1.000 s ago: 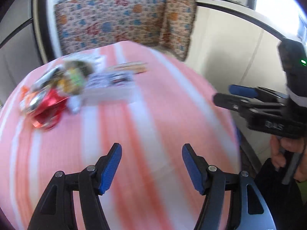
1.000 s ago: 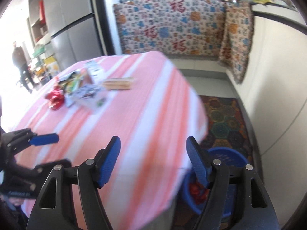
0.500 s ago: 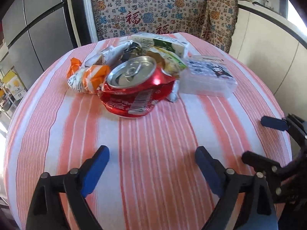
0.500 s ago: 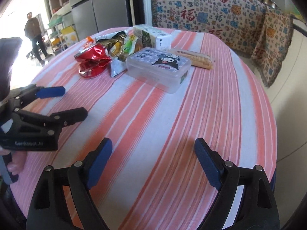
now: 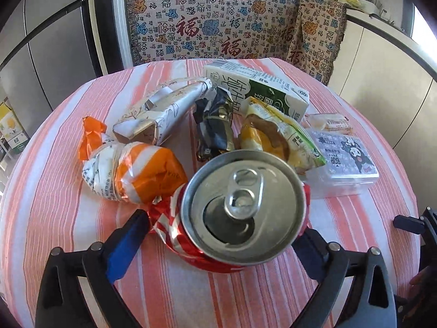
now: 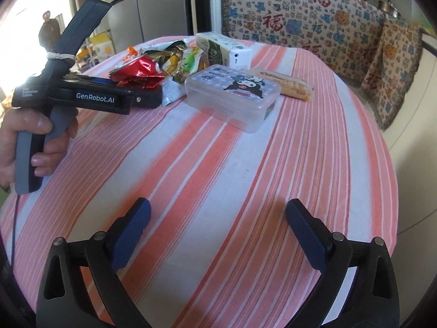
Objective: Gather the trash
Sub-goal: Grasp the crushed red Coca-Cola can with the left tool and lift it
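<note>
A crushed red can (image 5: 243, 205) lies on the striped tablecloth, silver top facing the left wrist camera. My left gripper (image 5: 218, 227) is open around it, a blue pad close on each side, not visibly pressing. Behind the can lie an orange-and-white wrapper (image 5: 136, 175), a white paper packet (image 5: 164, 112), a dark foil wrapper (image 5: 215, 125), a green-yellow snack bag (image 5: 278, 139) and a milk carton (image 5: 262, 87). My right gripper (image 6: 218, 207) hovers over bare cloth; its jaws are opening with nothing between them. In its view a hand holds the left gripper (image 6: 147, 93) at the can (image 6: 139, 71).
A clear lidded box (image 6: 232, 95) with a cartoon label sits right of the pile, a biscuit packet (image 6: 284, 83) behind it. The round table (image 6: 218, 164) drops off at the right. A patterned cloth-covered counter (image 5: 218, 27) stands behind.
My left gripper opened wider, then moved forward across the table until the can sat between its fingers. My right gripper swung from the table edge over the cloth and spread its jaws.
</note>
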A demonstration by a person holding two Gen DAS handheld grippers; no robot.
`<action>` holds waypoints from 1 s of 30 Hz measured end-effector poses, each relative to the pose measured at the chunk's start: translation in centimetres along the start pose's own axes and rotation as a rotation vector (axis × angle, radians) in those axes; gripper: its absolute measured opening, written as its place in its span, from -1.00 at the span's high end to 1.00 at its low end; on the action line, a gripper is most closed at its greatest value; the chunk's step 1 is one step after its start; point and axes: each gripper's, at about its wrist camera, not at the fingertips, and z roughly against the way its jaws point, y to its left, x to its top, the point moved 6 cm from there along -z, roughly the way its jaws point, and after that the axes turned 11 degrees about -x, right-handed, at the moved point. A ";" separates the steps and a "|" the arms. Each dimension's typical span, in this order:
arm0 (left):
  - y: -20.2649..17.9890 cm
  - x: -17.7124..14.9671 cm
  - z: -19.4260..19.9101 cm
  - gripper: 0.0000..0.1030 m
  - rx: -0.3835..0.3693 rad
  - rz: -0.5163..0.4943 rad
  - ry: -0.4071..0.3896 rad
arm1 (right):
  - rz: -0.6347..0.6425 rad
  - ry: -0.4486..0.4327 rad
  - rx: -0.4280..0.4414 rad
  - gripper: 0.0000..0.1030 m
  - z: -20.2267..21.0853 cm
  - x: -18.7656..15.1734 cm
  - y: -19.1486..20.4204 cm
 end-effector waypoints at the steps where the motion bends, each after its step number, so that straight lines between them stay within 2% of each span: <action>1: 0.2 0.0 0.2 -0.69 0.003 0.003 -0.006 | 0.000 0.000 -0.001 -0.94 0.0 0.0 0.0; 2: 0.2 -0.1 0.4 -0.63 0.007 0.004 -0.010 | 0.000 0.000 0.000 -0.94 0.0 0.0 0.0; 7: 0.5 -1.8 2.0 -0.63 0.021 0.014 -0.009 | -0.002 0.002 0.001 -0.94 0.1 -0.1 -0.1; 15: 0.3 -7.5 6.2 -0.64 0.043 -0.011 0.010 | -0.006 0.001 0.001 -0.94 0.1 -0.2 -0.2; 19: 0.6 -7.8 6.5 -0.66 0.051 -0.010 0.010 | -0.007 0.002 0.008 -0.94 0.2 -0.2 -0.2; 23: 0.7 -7.6 6.2 -0.76 0.065 -0.005 0.014 | 0.011 0.011 0.059 -0.95 0.1 0.1 -0.9; 26: 0.8 -7.7 6.2 -0.77 0.067 -0.004 0.012 | 0.027 0.009 0.043 -0.94 -0.8 1.3 -2.3; 30: 0.8 -7.8 6.3 -0.77 0.066 -0.003 0.011 | 0.056 -0.010 0.173 -0.94 -2.0 4.6 -3.1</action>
